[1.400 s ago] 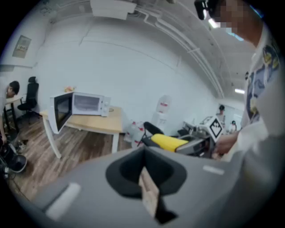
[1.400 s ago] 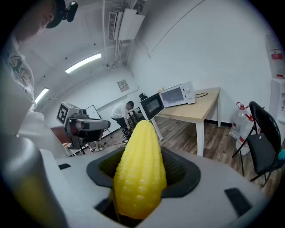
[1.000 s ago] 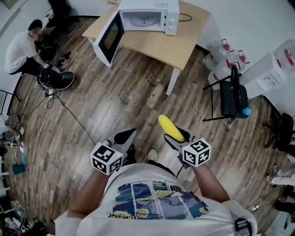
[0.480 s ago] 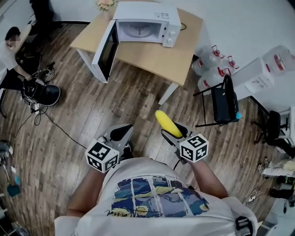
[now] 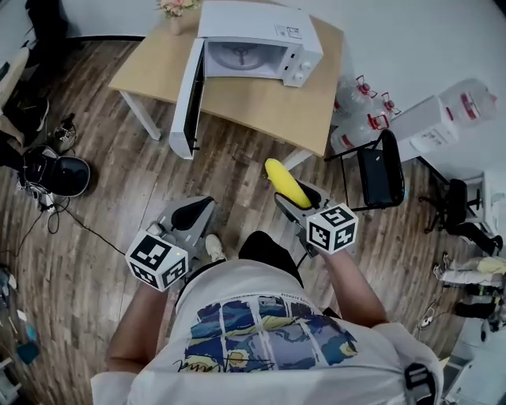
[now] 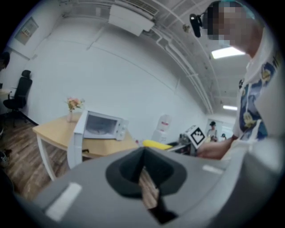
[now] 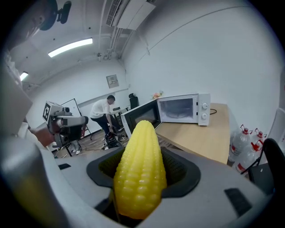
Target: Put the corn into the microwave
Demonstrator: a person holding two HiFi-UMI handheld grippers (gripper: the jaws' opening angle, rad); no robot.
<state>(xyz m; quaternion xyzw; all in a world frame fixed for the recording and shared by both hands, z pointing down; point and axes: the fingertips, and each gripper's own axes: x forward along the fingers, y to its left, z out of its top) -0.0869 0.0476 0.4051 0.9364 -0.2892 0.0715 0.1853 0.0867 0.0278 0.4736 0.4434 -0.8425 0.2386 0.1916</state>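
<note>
A yellow corn cob (image 5: 286, 183) (image 7: 140, 169) sticks forward out of my right gripper (image 5: 294, 195), which is shut on it. It also shows small in the left gripper view as the corn (image 6: 156, 144). The white microwave (image 5: 257, 43) (image 7: 182, 108) (image 6: 101, 125) stands on a light wooden table (image 5: 269, 103), its door (image 5: 186, 99) swung wide open toward me and a glass turntable inside. My left gripper (image 5: 187, 215) is shut with nothing in it, held low above the wooden floor. Both grippers are well short of the table.
A black folding chair (image 5: 378, 178) and several water jugs (image 5: 357, 107) stand right of the table. A white box (image 5: 427, 123) sits beyond them. Bags and cables (image 5: 47, 178) lie on the floor at the left. A flower vase (image 5: 177, 9) is on the table's far corner.
The view has moved toward the table, so the microwave looks nearer. Both grippers keep their hold and pose, the corn still in the right one.
</note>
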